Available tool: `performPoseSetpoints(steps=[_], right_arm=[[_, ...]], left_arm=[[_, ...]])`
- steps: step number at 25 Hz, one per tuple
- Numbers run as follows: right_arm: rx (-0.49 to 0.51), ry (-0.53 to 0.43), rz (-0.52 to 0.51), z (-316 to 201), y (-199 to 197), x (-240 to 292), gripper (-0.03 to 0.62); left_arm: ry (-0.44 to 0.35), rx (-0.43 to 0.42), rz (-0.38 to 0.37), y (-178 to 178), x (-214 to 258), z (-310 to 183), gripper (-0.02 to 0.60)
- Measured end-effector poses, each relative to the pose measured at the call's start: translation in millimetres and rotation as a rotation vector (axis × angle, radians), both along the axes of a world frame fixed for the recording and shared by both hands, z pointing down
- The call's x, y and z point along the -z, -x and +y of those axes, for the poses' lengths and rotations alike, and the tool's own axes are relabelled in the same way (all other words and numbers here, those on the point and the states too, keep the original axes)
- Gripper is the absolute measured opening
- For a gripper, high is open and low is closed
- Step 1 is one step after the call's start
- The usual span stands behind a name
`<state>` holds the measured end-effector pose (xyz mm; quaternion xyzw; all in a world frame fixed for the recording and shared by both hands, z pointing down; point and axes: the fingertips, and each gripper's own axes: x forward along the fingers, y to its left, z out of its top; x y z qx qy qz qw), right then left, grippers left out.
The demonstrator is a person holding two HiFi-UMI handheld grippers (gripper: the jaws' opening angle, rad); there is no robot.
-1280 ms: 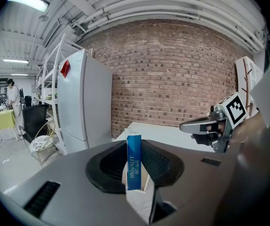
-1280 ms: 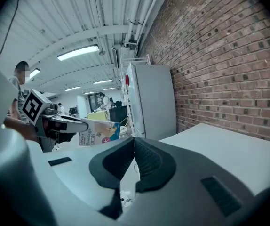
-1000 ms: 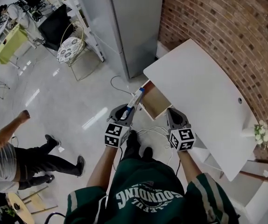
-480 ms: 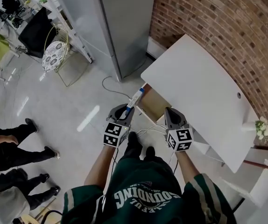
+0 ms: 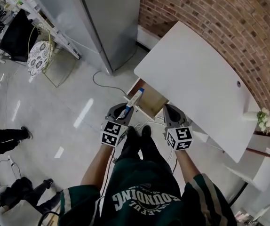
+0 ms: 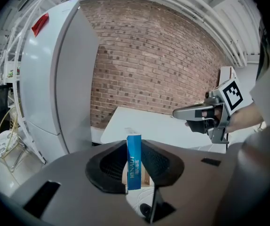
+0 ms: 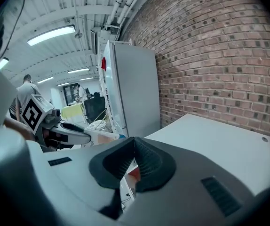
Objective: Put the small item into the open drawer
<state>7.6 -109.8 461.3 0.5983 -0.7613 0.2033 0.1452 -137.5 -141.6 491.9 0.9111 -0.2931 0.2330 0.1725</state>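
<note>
Box (image 6: 134, 166): long and narrow, blue and white, with white letters down its blue side. It stands on edge between the jaws of the left gripper (image 5: 120, 112).
Left gripper: closed on the box, a ribbed pad pressing each flat side. In the head view most of the box sticks out ahead of the jaw tips, pointing up and to the right.
Box's place: in the air, not resting on anything. In the head view its far end overlaps the left near corner of the drawer (image 5: 154, 102); its height above the drawer cannot be told.
Drawer: open, pulled out from under the near edge of the table (image 5: 196, 74), with a light wooden inside.
Right gripper (image 7: 134, 138): jaw tips together, nothing between them. In the head view it sits at the drawer's right near corner, close to the table edge and level with the left gripper, with a gap between the two.
Table: white top, with flowers (image 5: 264, 119) at its far right end.
Wall (image 5: 229, 18): red brick, behind the table.
Fridge (image 5: 102, 22): tall, pale grey, to the left of the table against the wall.
Cable (image 5: 102, 83): loops across the glossy floor (image 5: 55, 112) between fridge and drawer.
Chair (image 5: 37, 56): wire frame with a patterned seat, well to the left.
</note>
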Motion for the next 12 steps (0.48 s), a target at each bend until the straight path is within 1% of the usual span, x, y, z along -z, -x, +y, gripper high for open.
performPoseSetpoints(steps=[12], right_arm=[[-0.029, 0.044, -0.026, -12.9, -13.5, -26.9, 0.025]], left_arm=[[0.073, -0.076, -0.045, -25.4, -44.5, -8.0, 0.098]])
